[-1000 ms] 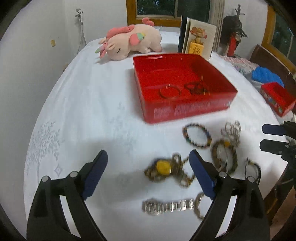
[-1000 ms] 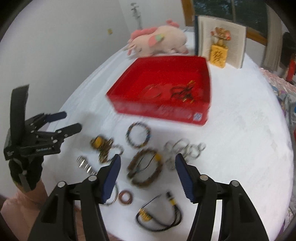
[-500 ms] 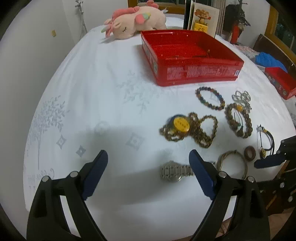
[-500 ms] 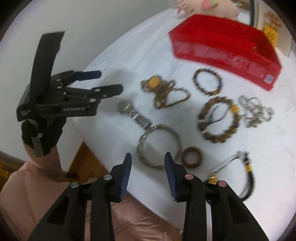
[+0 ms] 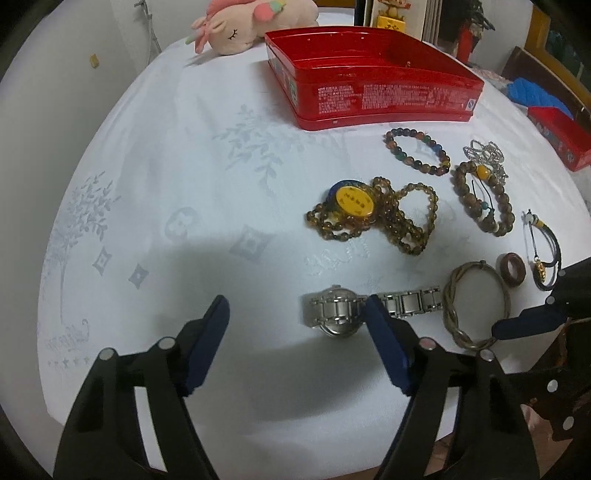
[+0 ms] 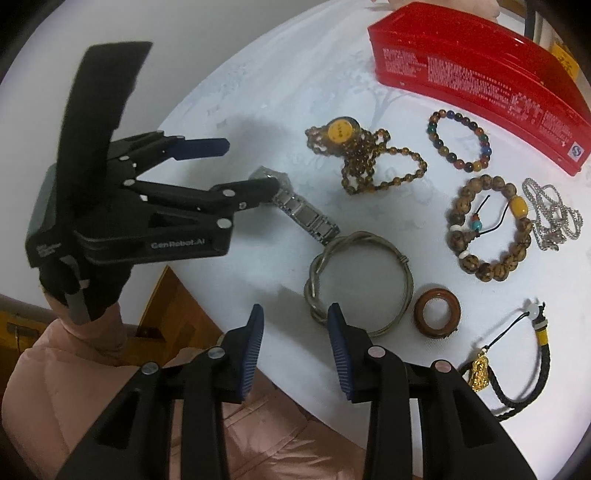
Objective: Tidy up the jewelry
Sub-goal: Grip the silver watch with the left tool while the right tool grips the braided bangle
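Jewelry lies on the white tablecloth in front of a red tin box [image 5: 369,81] [image 6: 480,74]. My left gripper [image 5: 297,325] [image 6: 243,162] is open, its right finger beside a steel watch [image 5: 332,312] [image 6: 306,214]. My right gripper [image 6: 295,328] is open and empty, its fingers near the near edge of a twisted wire bangle [image 6: 358,280] [image 5: 476,302]. A brown ring [image 6: 437,312], an amber bead necklace with a yellow pendant [image 5: 369,214] [image 6: 358,155], and a wooden bead bracelet [image 6: 487,232] lie nearby.
A coloured bead bracelet [image 6: 460,140], a silver chain [image 6: 554,214] and a black cord with a gold charm [image 6: 517,369] lie to the right. A pink plush toy [image 5: 251,22] and books stand behind the box. The table's near edge [image 6: 221,295] is under both grippers.
Both grippers have pulled back and dropped toward the near edge of the table. The right gripper's fingers have narrowed and now sit by the wire bangle.
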`<state>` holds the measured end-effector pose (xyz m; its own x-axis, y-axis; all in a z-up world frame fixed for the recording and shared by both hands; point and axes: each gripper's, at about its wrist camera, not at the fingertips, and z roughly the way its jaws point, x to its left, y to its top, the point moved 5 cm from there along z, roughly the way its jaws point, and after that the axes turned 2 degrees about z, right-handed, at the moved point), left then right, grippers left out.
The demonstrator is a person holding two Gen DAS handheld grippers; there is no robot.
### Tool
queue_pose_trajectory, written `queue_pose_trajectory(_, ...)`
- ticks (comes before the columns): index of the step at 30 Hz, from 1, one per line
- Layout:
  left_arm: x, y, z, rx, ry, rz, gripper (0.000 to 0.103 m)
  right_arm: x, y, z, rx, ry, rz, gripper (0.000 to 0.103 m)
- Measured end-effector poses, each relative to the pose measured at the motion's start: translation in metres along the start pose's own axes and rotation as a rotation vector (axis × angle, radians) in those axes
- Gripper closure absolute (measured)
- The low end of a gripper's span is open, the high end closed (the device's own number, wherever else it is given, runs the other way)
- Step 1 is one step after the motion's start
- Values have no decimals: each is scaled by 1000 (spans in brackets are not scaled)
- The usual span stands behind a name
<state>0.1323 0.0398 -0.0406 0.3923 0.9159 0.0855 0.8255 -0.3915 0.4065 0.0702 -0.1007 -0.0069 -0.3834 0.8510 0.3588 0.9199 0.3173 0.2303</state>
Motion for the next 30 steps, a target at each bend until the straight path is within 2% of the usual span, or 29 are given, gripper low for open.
queue_pose_trajectory(9, -4, -1, 11, 20, -52, 23, 31, -8, 6, 13, 8, -38, -8, 72)
queue_pose_trajectory(11, -7, -1, 13, 17, -49, 30, 30, -10, 6, 14, 3, -58, -7, 81)
queue_pose_trajectory(14, -7, 0, 14, 16, -64, 24, 31, -8, 8, 17, -4, -76, -20, 88)
queue_pose_trajectory(16, -8, -1, 13, 14, -102, 19, 44, -7, 9, 18, -16, -96, -40, 89)
queue_pose_trajectory(18, -13, -2, 10, 16, -155, 23, 67, -8, 9, 17, -21, -95, -35, 90)
queue_pose_trajectory(22, -19, -3, 8, 14, -144, 34, 71, -11, 9, 12, -33, -73, -24, 96)
queue_pose_trajectory(28, -14, -4, 6, 9, -172, 10, 73, -14, 10, 11, -39, -57, -6, 96)
queue_pose_trajectory(30, -11, -4, 2, -9, -179, -5, 84, -14, 11, 11, -40, -52, -4, 96)
